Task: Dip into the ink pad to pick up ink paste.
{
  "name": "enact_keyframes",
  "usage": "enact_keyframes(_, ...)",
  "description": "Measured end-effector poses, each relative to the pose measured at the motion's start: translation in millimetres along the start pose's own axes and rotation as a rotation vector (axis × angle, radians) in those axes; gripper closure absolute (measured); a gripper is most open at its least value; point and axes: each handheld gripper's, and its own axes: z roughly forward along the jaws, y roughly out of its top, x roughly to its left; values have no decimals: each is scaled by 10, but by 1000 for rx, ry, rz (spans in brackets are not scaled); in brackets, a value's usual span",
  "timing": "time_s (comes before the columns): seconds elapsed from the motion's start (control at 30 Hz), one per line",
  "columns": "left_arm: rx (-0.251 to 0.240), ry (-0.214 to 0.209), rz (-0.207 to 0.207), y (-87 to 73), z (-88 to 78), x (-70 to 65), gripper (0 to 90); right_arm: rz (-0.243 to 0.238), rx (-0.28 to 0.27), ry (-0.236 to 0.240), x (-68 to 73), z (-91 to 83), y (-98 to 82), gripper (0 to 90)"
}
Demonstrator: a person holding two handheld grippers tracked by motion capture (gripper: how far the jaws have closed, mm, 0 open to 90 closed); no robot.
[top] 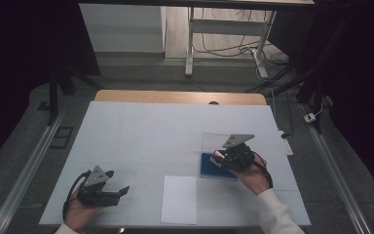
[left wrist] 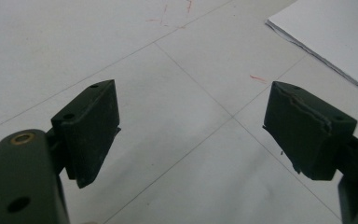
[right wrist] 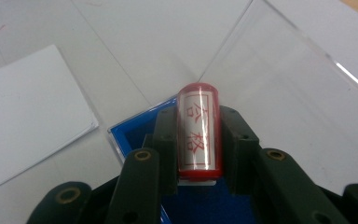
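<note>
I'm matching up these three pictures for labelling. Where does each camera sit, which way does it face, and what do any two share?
High view: above the person's side, facing forward and down on the table; both hands, left gripper and right gripper show.
Left gripper view: rides that gripper, looking past open jaws at the tabletop.
Right gripper view: looks along jaws shut on the red stamp above the blue box.
All three share the white paper.

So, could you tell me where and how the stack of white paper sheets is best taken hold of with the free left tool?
The stack of white paper sheets lies flat, so only an edge offers grip. The open left tool should come in low from the stack's left side, one jaw sliding under that long edge, probably after nudging it up.
</note>
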Motion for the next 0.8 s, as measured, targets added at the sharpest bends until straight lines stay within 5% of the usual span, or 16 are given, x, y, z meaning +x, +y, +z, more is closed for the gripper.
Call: enact_keyframes(0.8,1,0,2,-4,0,-5,182,-8,77,-18,29,202,-67,702)
